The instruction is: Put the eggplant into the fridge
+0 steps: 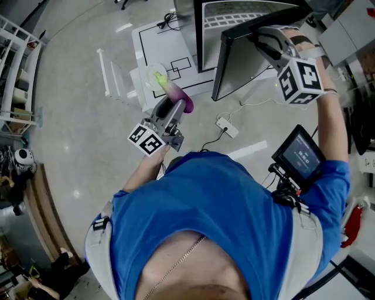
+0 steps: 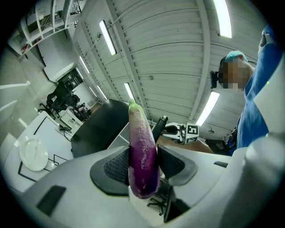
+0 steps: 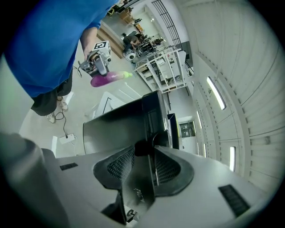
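Observation:
A long purple eggplant [image 2: 142, 151] with a green stem end stands upright between the pads of my left gripper [image 2: 143, 167], which is shut on it. In the head view the eggplant [image 1: 176, 94] is held out in front of the person, left of the dark fridge door [image 1: 240, 64]. My right gripper [image 1: 263, 38] is up at that door's top edge. In the right gripper view its pads clamp the door's thin edge [image 3: 141, 178], and the door panel [image 3: 120, 124] stands swung out. The fridge's white inside [image 1: 234, 17] shows behind the door.
A white mat with black lines [image 1: 164, 53] lies on the floor left of the fridge, with a white plate [image 2: 33, 153] on it. A power strip [image 1: 227, 126] and its cable lie near the person's feet. A white shelf rack [image 1: 17, 70] stands at far left.

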Demonstrator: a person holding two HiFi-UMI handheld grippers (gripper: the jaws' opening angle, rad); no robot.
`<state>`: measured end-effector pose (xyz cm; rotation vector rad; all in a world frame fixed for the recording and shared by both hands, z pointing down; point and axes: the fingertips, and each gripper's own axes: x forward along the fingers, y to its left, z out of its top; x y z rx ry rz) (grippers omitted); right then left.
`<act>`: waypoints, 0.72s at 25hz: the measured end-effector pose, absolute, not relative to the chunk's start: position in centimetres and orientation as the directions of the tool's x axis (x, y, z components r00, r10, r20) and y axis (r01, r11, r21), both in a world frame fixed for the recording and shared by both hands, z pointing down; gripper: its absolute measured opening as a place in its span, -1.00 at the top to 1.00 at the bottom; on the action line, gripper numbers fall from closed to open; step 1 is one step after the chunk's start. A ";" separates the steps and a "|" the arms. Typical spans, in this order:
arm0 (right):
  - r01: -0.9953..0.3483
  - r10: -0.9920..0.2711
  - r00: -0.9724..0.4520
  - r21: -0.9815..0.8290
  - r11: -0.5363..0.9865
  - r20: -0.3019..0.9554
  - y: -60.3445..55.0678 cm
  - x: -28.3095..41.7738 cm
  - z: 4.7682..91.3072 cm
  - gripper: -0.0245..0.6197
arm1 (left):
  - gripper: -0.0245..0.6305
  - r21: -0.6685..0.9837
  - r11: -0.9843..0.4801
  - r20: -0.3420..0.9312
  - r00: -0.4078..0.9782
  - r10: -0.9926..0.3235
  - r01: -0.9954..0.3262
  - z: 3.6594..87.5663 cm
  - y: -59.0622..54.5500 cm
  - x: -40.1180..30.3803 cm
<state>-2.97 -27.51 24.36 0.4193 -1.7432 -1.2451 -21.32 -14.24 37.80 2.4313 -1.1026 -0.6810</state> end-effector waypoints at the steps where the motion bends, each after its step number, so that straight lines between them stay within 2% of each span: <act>1: 0.222 -0.710 -0.517 0.876 0.429 0.478 -27.1 -2.4 24.6 0.53 | 0.32 0.519 -0.627 -0.269 0.584 -0.765 -0.581 37.8 -14.3 -20.7; 18: 0.238 -0.741 -0.480 0.883 0.405 0.469 -25.1 3.4 27.4 0.53 | 0.32 0.531 -0.674 -0.267 0.654 -0.708 -0.513 40.1 -15.4 -16.0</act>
